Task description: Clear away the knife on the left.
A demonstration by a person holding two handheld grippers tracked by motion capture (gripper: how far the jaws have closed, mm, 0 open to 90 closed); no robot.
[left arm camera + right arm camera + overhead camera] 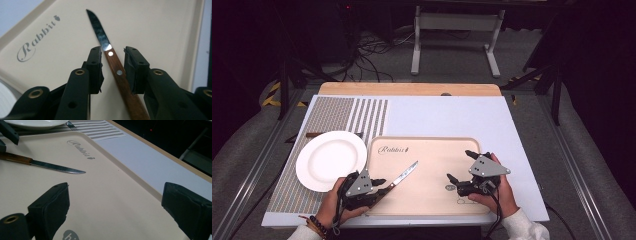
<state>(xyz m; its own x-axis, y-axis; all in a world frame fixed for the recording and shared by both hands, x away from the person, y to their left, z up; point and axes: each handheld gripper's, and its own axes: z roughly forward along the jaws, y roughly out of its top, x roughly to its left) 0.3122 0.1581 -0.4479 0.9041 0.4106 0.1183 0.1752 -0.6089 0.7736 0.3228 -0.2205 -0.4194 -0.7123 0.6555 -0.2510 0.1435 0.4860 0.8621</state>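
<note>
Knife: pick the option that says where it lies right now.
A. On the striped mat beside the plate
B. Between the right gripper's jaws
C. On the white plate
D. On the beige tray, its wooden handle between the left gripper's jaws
D: the knife lies flat on the tray, and the left gripper straddles its wooden handle with a gap showing on each side.

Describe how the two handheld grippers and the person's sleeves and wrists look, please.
Both grippers, left gripper and right gripper, are black, each topped by a grey three-cornered plate with small dark dots. Their jaws carry brass-coloured rivets and thick black pads. A black cable trails from the right one. The person wears white sleeves and a dark beaded bracelet on the left wrist.
</note>
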